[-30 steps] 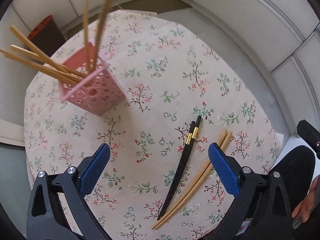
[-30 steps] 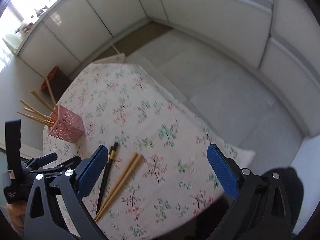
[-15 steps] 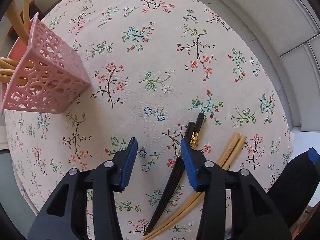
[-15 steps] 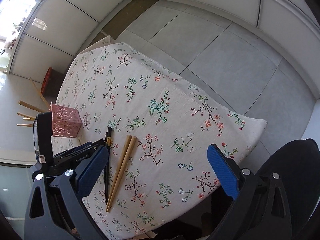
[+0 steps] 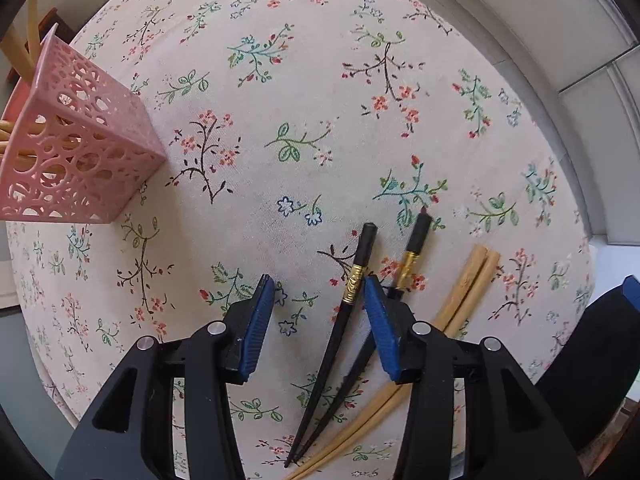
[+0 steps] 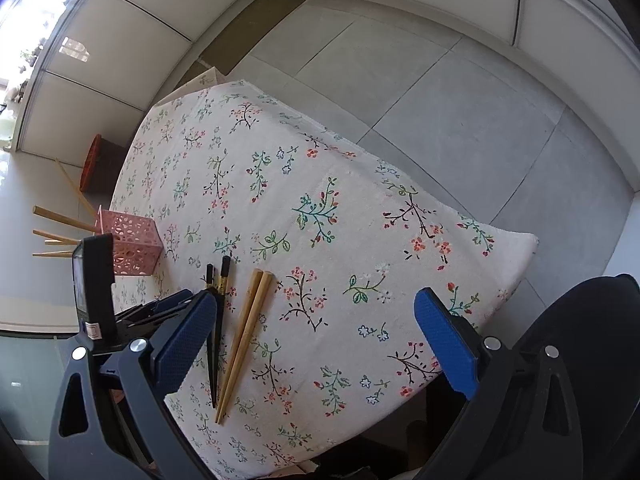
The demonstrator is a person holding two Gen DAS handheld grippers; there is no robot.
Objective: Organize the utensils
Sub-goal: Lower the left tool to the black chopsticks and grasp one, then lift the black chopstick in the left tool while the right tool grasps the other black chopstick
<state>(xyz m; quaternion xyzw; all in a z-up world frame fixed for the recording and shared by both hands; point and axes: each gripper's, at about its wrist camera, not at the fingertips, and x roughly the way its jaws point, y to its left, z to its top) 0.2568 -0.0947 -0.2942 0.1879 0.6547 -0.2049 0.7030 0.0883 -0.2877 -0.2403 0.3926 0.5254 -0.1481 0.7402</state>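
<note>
Two black chopsticks with gold bands (image 5: 352,288) lie on the floral tablecloth (image 5: 320,100), with a pair of wooden chopsticks (image 5: 460,304) to their right. My left gripper (image 5: 320,304) is low over the cloth and half open; one black chopstick lies between its pads, the other passes under the right pad (image 5: 380,328). A pink lattice holder (image 5: 68,152) with several wooden chopsticks stands at the left. My right gripper (image 6: 316,340) is wide open and empty, hovering above the table's near right part. Both pairs (image 6: 240,320) and the holder (image 6: 132,244) show in its view.
The table's edges drop to a grey tiled floor (image 6: 440,100). A red-rimmed dark bin (image 6: 96,160) stands on the floor beyond the holder. A dark chair back (image 6: 580,360) is at the near right.
My left gripper has dropped toward the black chopsticks and narrowed from wide open to half open; the two black sticks have spread apart. My right gripper tilted down over the table, still wide open.
</note>
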